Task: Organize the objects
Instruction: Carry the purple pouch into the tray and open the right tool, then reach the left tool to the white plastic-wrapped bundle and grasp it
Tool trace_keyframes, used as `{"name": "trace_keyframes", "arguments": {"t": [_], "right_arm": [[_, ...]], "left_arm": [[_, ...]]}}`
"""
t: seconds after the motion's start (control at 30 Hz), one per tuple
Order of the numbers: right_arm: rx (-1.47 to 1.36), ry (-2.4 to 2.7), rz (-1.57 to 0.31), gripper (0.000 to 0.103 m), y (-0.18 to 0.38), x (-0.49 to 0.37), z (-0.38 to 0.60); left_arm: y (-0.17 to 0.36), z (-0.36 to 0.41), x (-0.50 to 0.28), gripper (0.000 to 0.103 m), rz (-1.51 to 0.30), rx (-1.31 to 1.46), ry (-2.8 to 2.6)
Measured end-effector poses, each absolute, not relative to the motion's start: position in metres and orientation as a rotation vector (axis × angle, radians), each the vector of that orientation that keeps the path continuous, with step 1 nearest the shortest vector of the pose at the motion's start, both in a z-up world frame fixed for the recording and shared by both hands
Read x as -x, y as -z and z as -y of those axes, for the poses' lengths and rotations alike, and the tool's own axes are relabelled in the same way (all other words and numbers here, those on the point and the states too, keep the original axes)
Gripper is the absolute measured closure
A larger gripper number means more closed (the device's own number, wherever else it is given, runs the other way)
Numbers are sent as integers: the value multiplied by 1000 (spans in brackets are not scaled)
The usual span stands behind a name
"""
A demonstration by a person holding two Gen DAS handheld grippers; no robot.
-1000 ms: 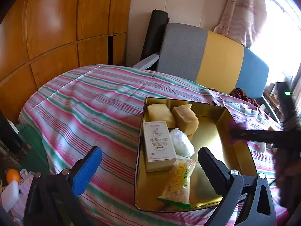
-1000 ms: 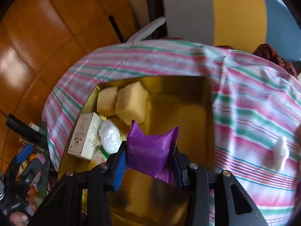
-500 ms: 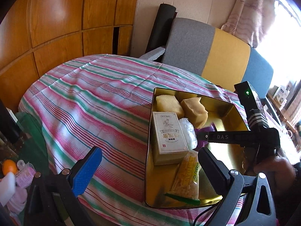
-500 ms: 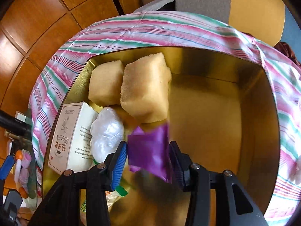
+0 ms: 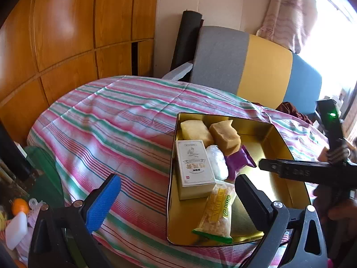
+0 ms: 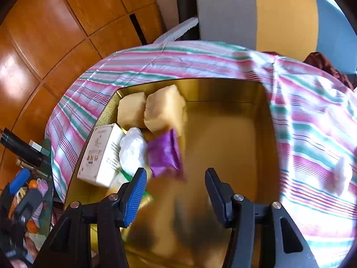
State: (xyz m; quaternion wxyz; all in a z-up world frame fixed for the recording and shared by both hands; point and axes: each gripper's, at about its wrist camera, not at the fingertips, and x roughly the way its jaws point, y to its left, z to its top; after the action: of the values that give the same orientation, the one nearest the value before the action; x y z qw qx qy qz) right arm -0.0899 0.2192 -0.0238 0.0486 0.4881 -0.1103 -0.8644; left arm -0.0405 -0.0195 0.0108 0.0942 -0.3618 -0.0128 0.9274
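A gold tin tray (image 5: pixel 270 147) (image 6: pixel 227 138) sits on a striped tablecloth (image 5: pixel 116 125). It holds two yellow blocks (image 5: pixel 225 136), a white box (image 5: pixel 194 163), a white wrapped lump (image 5: pixel 217 160), a yellow snack bag (image 5: pixel 217 210) and a purple packet (image 5: pixel 237 162) (image 6: pixel 165 154). The purple packet lies loose on the tray floor beside the white lump. My right gripper (image 6: pixel 175 174) hovers just behind it, jaws opening, with nothing between the pads. My left gripper (image 5: pixel 176 178) hangs open over the tray's near left corner, holding nothing.
A small white packet (image 6: pixel 341 176) lies on the cloth right of the tray. Behind the table stands a grey, yellow and blue chair (image 5: pixel 263 67); wooden panels (image 5: pixel 67 33) line the left. Clutter, including an orange (image 5: pixel 20 205), sits below the table's left edge.
My right gripper carried the purple packet down into the tray, let it go and drew back with its jaws wider. The packet now rests beside the white lump. My left gripper barely moved.
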Motion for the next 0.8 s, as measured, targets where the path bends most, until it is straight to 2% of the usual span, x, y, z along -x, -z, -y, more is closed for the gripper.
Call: {"name": "trace_keyframes", "arguments": {"t": [0.8], "right_arm": [[-1407, 3007, 542, 48, -12, -39, -384]], "left_arm": [[-43, -57, 1, 0, -269, 871, -2695]]}}
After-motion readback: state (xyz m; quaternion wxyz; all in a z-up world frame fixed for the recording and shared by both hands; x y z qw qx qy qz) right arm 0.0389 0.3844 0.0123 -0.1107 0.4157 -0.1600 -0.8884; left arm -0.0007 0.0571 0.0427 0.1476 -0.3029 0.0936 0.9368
